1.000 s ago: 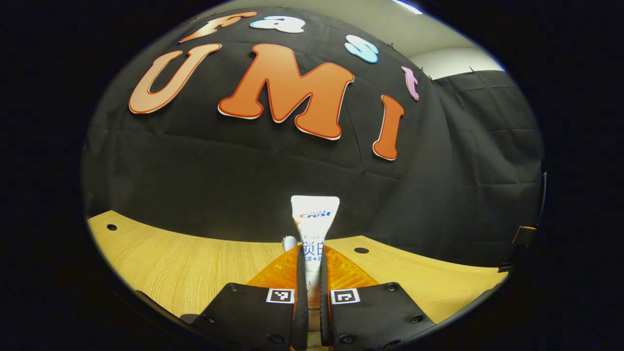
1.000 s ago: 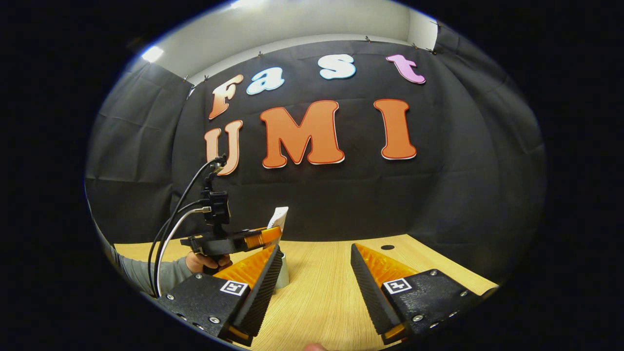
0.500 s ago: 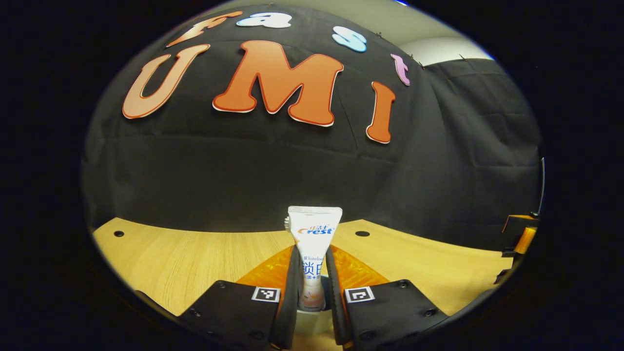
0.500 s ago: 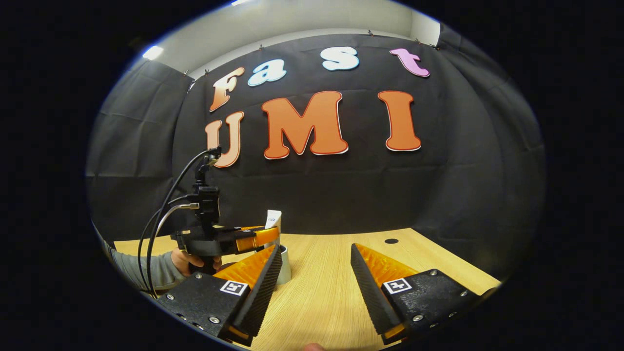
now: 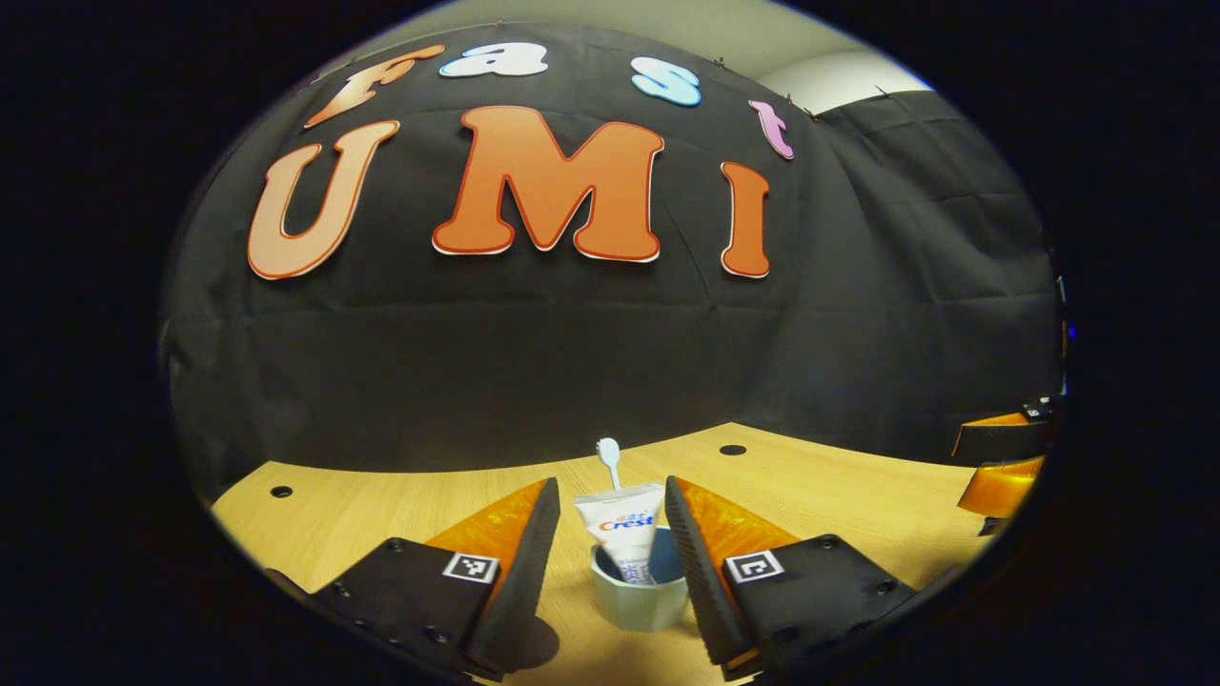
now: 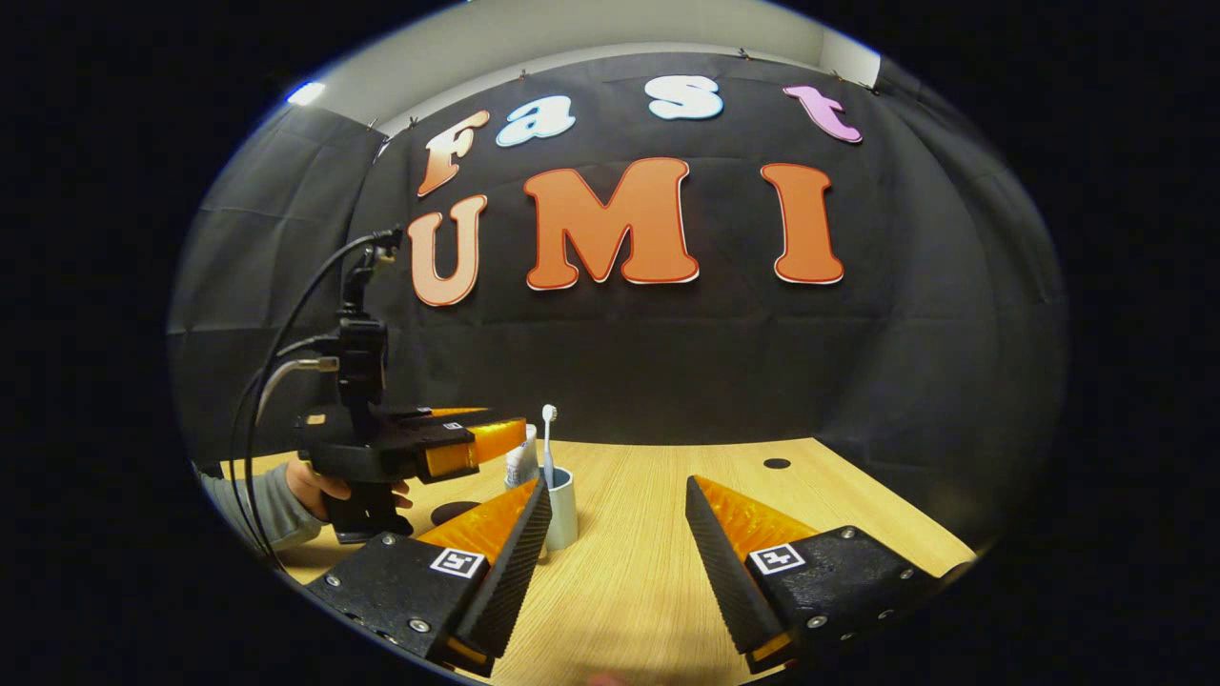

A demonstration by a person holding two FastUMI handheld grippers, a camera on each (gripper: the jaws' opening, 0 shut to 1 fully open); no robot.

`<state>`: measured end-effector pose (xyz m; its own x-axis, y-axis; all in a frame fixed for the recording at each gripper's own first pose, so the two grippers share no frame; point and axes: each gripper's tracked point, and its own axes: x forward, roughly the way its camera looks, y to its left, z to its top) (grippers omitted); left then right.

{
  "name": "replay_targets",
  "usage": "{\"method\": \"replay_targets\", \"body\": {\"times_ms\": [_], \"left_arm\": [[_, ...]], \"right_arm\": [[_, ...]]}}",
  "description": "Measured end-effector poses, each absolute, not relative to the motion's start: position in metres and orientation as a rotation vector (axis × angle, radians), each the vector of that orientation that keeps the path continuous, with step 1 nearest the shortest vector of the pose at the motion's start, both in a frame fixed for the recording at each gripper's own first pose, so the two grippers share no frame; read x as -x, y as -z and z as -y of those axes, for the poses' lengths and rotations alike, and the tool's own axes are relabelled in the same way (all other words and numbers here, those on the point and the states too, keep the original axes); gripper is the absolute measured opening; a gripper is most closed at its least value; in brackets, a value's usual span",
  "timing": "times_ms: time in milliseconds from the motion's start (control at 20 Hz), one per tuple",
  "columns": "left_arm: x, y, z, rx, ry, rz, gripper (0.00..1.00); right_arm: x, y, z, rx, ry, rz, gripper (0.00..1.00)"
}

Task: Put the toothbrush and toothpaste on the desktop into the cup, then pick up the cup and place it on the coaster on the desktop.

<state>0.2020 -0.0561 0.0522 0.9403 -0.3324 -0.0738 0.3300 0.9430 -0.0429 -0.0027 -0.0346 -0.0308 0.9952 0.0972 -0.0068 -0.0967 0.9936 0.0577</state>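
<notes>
Left gripper released, straddling cup holding toothpaste and toothbrush; off-centre closing could tip it.

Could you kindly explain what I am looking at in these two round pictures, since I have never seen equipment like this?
A person holds a handheld two-finger gripper in each hand; a fisheye camera rides on each, looking along its fingers. The left gripper view shows the left gripper open, holding nothing, its fingers either side of a cup on the wooden desktop. A toothpaste tube and toothbrush stand in the cup. The right gripper view shows the right gripper open and empty, with the left one and a hand farther off. A dark round thing near the cup may be the coaster.
</notes>
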Motion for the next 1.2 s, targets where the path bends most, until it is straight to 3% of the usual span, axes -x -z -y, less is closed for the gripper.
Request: {"method": "replay_targets", "body": {"times_ms": [300,1200], "left_arm": [[-0.177,-0.074,0.014,0.023,0.263,-0.077,0.95],[-0.119,-0.094,-0.075,0.017,0.098,-0.060,0.99]], "right_arm": [[-0.018,0.031,0.005,-0.071,-0.154,-0.094,0.86],[-0.073,0.080,-0.045,-0.057,-0.277,-0.504,0.86]]}}
